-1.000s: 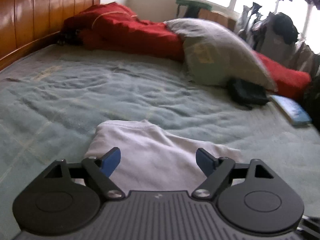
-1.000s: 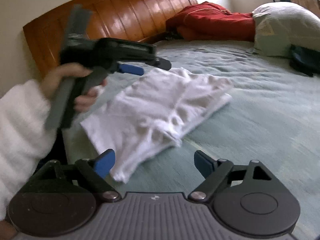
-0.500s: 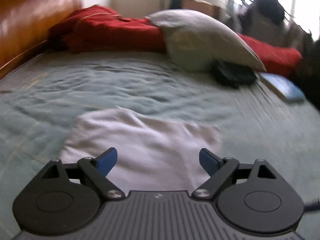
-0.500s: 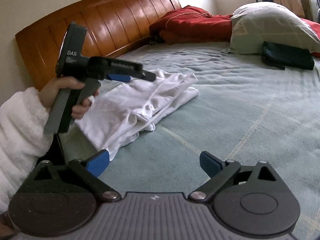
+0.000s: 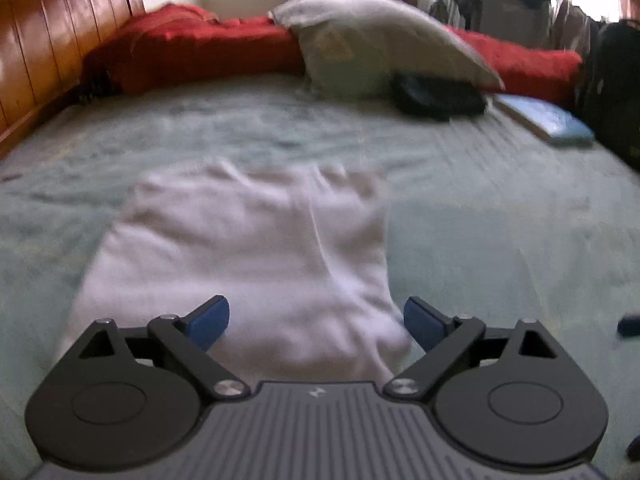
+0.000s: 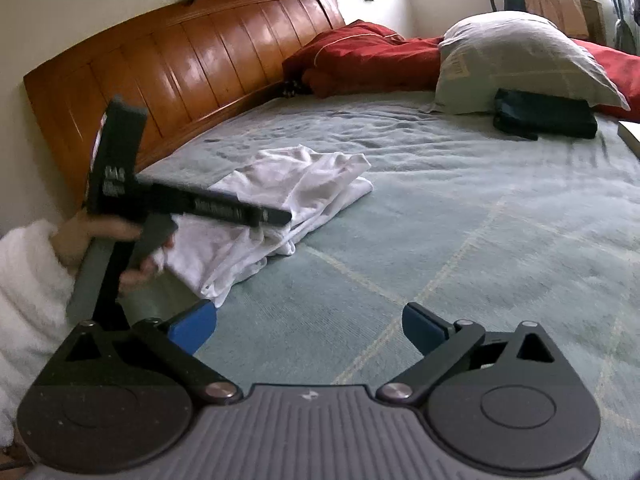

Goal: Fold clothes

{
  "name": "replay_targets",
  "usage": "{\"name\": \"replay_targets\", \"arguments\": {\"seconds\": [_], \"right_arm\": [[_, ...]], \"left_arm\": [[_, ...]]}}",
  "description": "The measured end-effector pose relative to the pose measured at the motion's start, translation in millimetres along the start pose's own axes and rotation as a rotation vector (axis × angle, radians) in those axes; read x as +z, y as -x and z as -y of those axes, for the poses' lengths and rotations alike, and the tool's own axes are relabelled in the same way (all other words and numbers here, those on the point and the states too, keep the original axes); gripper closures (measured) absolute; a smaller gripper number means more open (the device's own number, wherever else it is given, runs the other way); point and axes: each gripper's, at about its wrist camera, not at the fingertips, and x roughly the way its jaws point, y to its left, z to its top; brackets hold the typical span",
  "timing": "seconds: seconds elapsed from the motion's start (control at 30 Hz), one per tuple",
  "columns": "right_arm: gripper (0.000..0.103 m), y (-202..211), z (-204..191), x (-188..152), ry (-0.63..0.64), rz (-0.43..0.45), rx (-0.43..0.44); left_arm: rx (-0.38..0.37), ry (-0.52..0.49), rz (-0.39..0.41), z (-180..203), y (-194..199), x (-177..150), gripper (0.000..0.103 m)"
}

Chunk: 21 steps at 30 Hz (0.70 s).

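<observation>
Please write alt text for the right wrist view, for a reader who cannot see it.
A folded white garment lies on a pale green bed cover, with nothing held by the opening right gripper in the foreground. At left, a hand holds the left gripper over the garment; a wooden headboard stands behind.

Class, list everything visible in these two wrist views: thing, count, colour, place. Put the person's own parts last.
garment: one, white, folded, near bed edge
bed cover: one, pale green, over the bed
headboard: one, brown wood, bed's end
blanket: one, red, far side
pillow: one, grey-white, on blanket
pouch: one, black, before pillow
book: one, blue, far right
left gripper: opening, above garment
right gripper: opening, nothing between
hand: one, holding left gripper
sleeve: one, white fleece
</observation>
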Motion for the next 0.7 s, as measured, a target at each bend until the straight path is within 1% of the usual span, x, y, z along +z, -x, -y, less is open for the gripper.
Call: {"name": "replay_targets", "arguments": {"seconds": [0.13,0.17,0.23,0.3,0.37,0.43,0.5,0.57,0.63,0.7], "right_arm": [[0.0,8,-3,-3,0.012,-0.001,-0.006],[0.0,10,-2,-4,0.011,0.0,-0.009],[0.0,13,0,-5,0.003,0.003,-0.015],[0.0,15,3,-6,-0.007,0.004,-0.025],[0.0,17,6,-7,-0.014,0.008,-0.035],[0.0,18,9,-7,-0.02,0.007,-0.044],[0.0,19,13,-8,-0.027,0.003,-0.054],[0.0,19,18,-10,-0.037,-0.003,-0.06],[0.0,19,22,-12,-0.056,-0.011,-0.059],[0.0,19,24,-13,-0.076,-0.016,-0.053]], "left_arm": [[0.018,-0.055,0.015,12,9,3,0.009],[0.011,-0.057,0.038,13,13,8,0.008],[-0.012,-0.04,0.097,14,19,24,0.008],[-0.049,-0.001,0.132,12,14,42,0.005],[-0.109,0.046,0.124,11,-3,57,0.005],[-0.142,0.081,0.104,14,-24,64,0.005],[-0.158,0.11,0.052,15,-47,65,0.005],[-0.166,0.119,0.028,17,-59,62,0.003],[-0.16,0.104,0.031,22,-54,60,0.003],[-0.158,0.109,0.035,25,-37,59,0.003]]}}
